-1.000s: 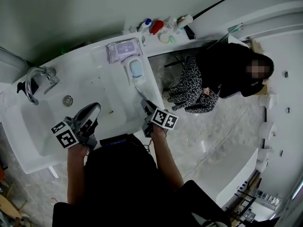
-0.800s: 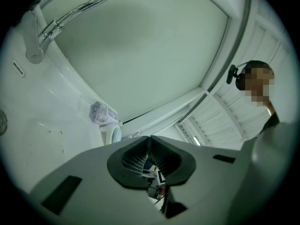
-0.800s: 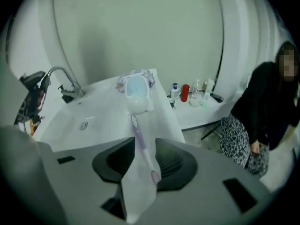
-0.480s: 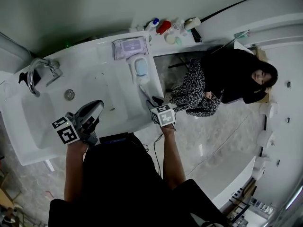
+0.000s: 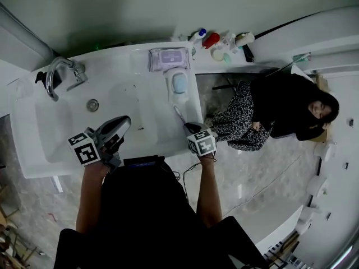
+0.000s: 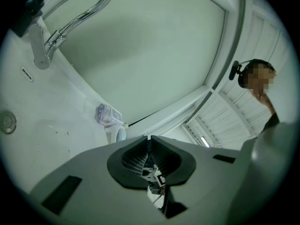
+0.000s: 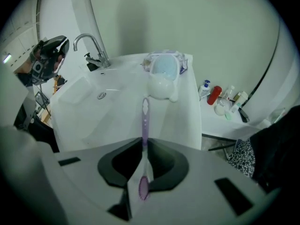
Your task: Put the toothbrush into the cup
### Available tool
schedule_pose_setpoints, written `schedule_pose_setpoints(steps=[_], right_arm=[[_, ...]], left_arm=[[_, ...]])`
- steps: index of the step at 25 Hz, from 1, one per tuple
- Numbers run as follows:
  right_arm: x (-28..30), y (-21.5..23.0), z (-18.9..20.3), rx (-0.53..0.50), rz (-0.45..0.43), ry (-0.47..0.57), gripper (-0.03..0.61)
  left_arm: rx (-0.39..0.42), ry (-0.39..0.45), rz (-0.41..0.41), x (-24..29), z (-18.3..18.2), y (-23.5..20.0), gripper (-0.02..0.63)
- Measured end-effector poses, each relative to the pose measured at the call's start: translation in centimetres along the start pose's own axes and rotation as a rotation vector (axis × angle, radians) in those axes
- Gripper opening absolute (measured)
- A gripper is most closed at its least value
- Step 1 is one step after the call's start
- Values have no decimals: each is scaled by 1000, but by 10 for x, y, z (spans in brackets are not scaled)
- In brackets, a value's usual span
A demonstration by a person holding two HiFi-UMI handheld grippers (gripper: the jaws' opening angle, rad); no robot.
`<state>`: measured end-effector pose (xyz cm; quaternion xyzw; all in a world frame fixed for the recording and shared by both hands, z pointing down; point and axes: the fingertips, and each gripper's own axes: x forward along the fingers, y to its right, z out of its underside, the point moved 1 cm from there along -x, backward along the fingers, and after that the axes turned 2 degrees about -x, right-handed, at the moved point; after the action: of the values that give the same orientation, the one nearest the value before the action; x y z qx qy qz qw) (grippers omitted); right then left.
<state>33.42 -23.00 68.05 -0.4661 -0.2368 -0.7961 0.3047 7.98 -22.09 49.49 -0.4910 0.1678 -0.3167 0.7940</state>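
A purple toothbrush [image 7: 145,121] runs along the white counter [image 5: 151,116], its head toward a white cup [image 7: 163,78] with a pale blue inside. My right gripper [image 7: 143,142] points steeply down and is shut on the toothbrush handle; its jaws have just been closing with the handle between them. In the head view the toothbrush [image 5: 179,115] sticks out from the right gripper [image 5: 188,127], a short way in front of the cup [image 5: 178,83]. My left gripper [image 5: 119,125] hovers level over the basin, jaws shut on nothing; in its own view the left gripper [image 6: 148,137] faces the wall.
A chrome faucet [image 5: 59,74] and drain [image 5: 92,104] are at the basin's left. A pack of wipes [image 5: 168,58] lies behind the cup. Bottles [image 5: 212,39] stand on a shelf at the back right. A person [image 5: 280,111] sits beyond the counter's right edge.
My right gripper has rolled over and sunk a little onto the toothbrush. The left gripper has held its place over the basin.
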Motion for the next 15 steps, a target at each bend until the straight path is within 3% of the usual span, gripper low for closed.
schedule_pose_setpoints(steps=[8, 15], right_arm=[[-16, -10, -15, -55, -56, 73, 40], [-18, -25, -52, -101, -156, 170, 40]], left_arm=[[13, 35, -41, -1, 6, 5, 26], [29, 93, -108, -19, 14, 10, 26]])
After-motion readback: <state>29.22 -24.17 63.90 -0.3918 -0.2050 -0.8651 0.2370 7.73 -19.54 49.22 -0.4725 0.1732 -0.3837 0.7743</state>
